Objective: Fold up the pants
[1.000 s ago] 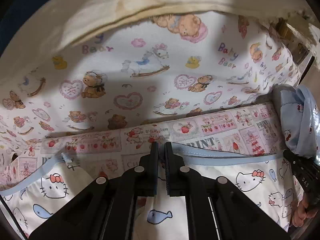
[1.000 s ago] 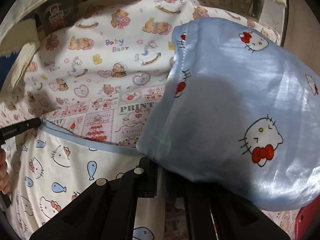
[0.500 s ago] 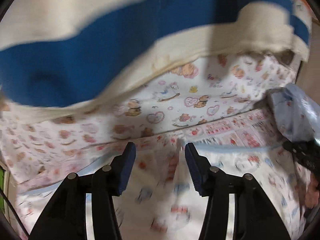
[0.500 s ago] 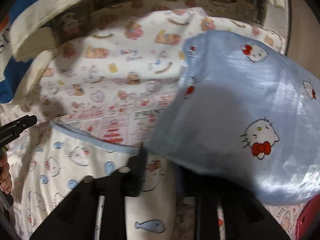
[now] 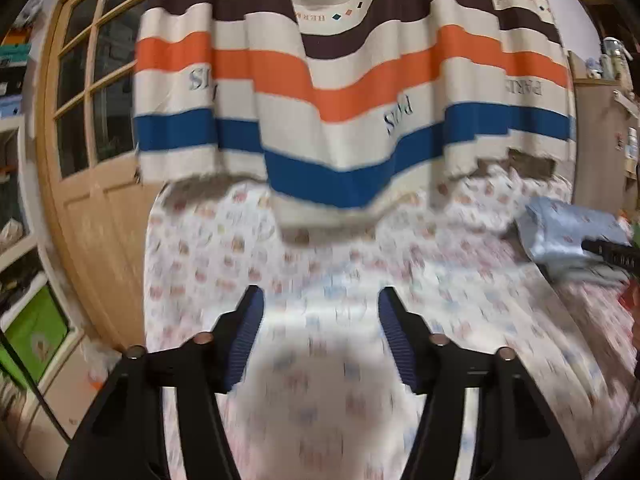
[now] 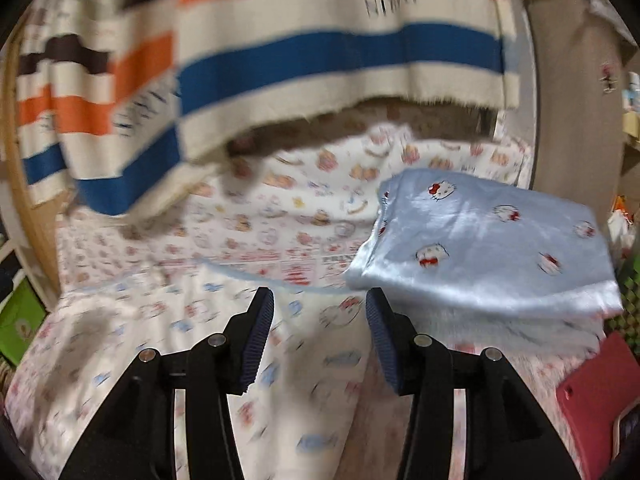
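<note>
The white pants (image 6: 192,332) with a cartoon cat and fish print lie flat on the bed below both grippers; in the left wrist view they (image 5: 320,380) are blurred. My left gripper (image 5: 320,312) is open and empty, raised above the pants. My right gripper (image 6: 320,316) is open and empty, above the pants' right part. The right gripper's tip shows at the far right edge of the left wrist view (image 5: 612,252).
A folded light-blue cat-print garment (image 6: 488,248) lies on the bed to the right, also in the left wrist view (image 5: 568,232). A striped towel (image 5: 340,100) hangs behind the bed. A wooden door (image 5: 92,160) stands left. A red object (image 6: 596,392) lies at lower right.
Both grippers let go of the pants' blue-trimmed edge, opened and lifted back. The pants now lie on the bed, and the hanging towel has come into view.
</note>
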Motion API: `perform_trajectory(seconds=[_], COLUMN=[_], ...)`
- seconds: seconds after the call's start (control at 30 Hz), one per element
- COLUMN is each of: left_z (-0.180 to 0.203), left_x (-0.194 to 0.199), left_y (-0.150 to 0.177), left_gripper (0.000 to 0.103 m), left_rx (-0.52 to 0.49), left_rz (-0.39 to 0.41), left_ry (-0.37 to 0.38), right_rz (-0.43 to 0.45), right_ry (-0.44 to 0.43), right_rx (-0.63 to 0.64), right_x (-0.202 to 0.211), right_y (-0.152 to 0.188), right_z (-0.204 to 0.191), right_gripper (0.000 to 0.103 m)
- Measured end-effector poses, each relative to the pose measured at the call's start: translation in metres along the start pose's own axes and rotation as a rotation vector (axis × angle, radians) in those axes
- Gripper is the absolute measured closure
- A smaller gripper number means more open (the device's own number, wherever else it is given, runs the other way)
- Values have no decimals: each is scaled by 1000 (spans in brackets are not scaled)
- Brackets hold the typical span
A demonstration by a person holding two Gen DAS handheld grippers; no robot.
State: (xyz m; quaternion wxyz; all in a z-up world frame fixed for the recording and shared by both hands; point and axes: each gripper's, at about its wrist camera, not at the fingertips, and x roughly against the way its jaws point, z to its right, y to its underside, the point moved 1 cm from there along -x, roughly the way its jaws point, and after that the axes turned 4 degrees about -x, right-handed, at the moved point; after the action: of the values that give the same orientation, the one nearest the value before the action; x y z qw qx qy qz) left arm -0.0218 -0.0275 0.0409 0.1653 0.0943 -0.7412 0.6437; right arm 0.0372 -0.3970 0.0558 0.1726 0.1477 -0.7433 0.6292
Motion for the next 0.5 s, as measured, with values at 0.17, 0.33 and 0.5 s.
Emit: perform_trajectory(seconds=[0.17, 0.33, 0.5], left_z=[12, 26, 39], left_x=[60, 82, 89], left_y=[55, 94, 118], left_gripper=[39, 37, 37], left_rx=[4, 21, 39], left_rz=[112, 73, 15], left_ry=[-63, -49, -23], right_rz=[121, 91, 108], right_ry=[-48, -98, -12], right_rx=[55, 20, 48], right_x=[77, 113, 134], right_y=[53, 111, 157], right_z=[-35, -54, -65], right_gripper=[50, 48, 48])
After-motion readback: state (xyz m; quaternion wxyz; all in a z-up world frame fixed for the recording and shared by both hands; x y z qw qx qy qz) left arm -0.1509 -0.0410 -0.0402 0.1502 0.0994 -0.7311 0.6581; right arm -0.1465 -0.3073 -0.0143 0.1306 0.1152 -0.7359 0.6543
